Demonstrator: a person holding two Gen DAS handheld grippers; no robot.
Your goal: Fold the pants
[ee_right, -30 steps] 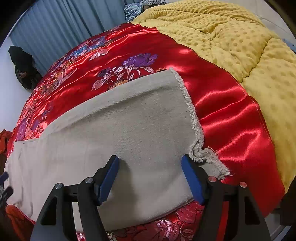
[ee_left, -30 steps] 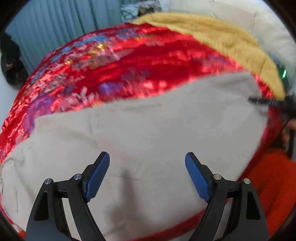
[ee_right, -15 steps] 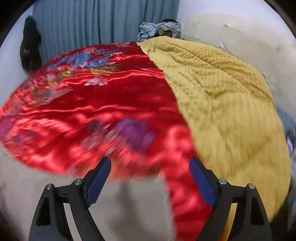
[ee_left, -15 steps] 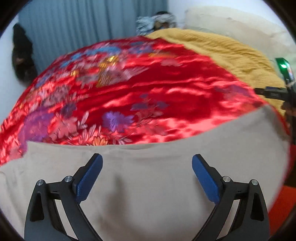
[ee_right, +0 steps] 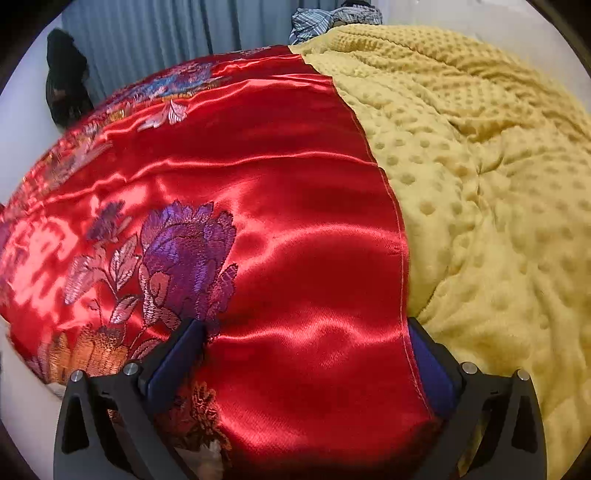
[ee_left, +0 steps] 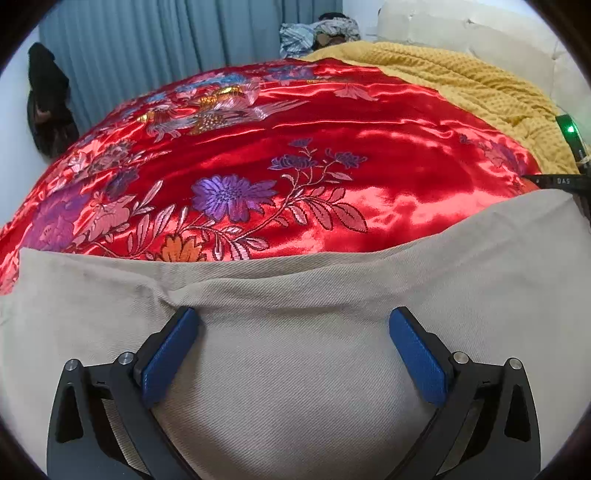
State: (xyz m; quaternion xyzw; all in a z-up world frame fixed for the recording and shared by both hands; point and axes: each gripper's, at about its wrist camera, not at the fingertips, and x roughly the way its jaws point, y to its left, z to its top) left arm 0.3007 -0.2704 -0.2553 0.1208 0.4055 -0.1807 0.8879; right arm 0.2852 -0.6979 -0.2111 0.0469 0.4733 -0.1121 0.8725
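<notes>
Beige pants lie flat on a red satin floral bedspread, filling the lower half of the left wrist view. My left gripper is open, its blue pads low over the pants near their far edge. In the right wrist view my right gripper is open over the red bedspread beside its seam with the yellow blanket. Only a pale sliver of the pants shows at the bottom there.
A yellow dimpled blanket covers the right part of the bed. Blue-grey curtains hang behind. A dark garment hangs at the left. A bundle of clothes lies at the far bed end.
Both grippers moved forward and lower over the bed. The right gripper has passed beyond the pants' frayed hem onto the red bedspread. The left gripper now sits near the pants' far edge.
</notes>
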